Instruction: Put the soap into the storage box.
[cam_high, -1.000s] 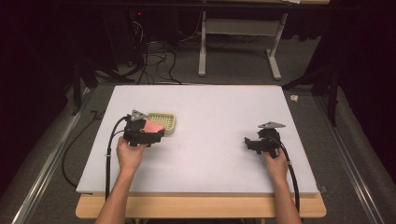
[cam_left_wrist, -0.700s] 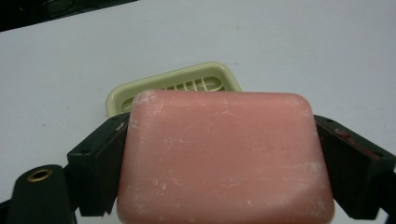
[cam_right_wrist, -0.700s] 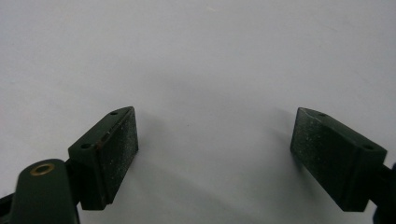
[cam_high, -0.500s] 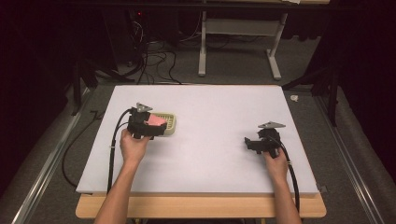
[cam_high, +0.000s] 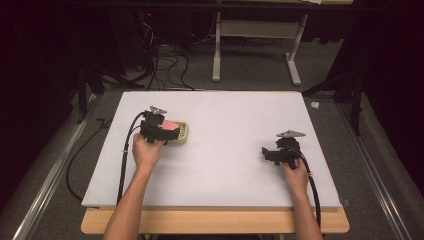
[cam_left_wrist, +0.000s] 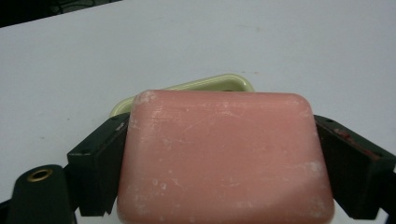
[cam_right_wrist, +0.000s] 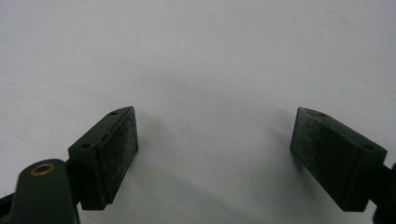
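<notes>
Tabletop (cam_high: 230, 165) btwn grippers: open room

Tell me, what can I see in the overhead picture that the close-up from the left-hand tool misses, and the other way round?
The high view alone takes in the person's hands, the right gripper standing open over bare table, and the floor cables beyond. The left gripper view alone reveals whitish scuffs on the pink soap and both jaws pressed against its sides. Both show the left gripper clamping that soap, the pale green dish behind it, and the white table.
</notes>
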